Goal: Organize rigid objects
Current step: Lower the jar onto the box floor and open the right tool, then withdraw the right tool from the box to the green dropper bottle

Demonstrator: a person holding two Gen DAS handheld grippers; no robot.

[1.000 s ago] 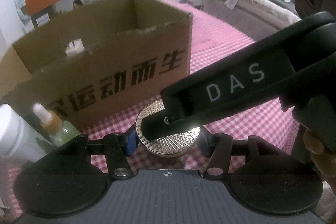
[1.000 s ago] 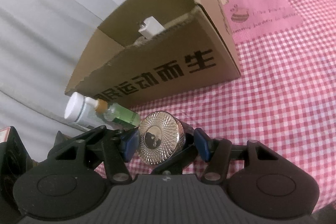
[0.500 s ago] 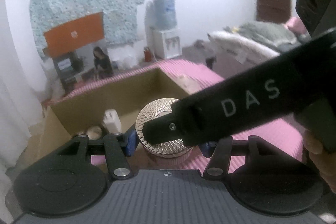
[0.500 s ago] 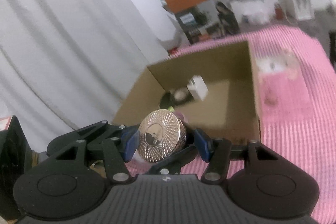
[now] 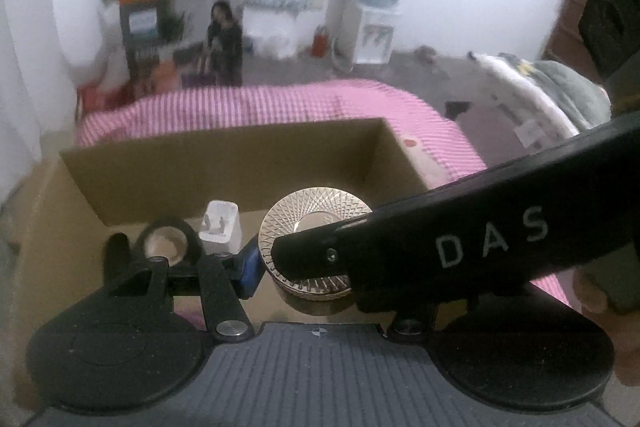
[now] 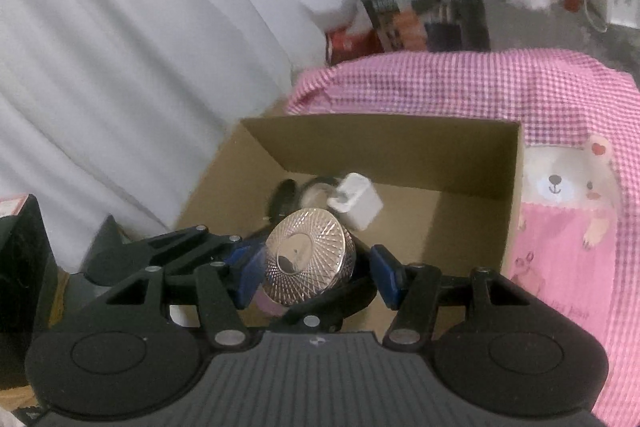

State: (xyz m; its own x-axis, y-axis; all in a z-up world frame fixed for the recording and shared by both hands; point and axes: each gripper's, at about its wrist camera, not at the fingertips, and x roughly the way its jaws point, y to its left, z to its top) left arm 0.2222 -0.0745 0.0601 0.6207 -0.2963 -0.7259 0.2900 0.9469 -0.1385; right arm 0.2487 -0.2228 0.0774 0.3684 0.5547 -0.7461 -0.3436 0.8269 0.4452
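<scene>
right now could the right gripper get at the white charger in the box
Probably not: the right gripper is shut on the round gold tin, which hangs just before the white charger in the cardboard box.

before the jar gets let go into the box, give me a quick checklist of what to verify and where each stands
1. Gold-lidded jar gripped: ok, it sits between the blue pads of both the left hand-held gripper and the right hand-held gripper.
2. Jar over the cardboard box opening: ok, the box floor shows behind it in both wrist views.
3. Landing spot free: not ok, the white charger and a round dark item lie just beyond the jar.
4. Height above the box floor: cannot tell.
5. Jar upright: not ok, the lid face tilts toward the right wrist camera.
</scene>
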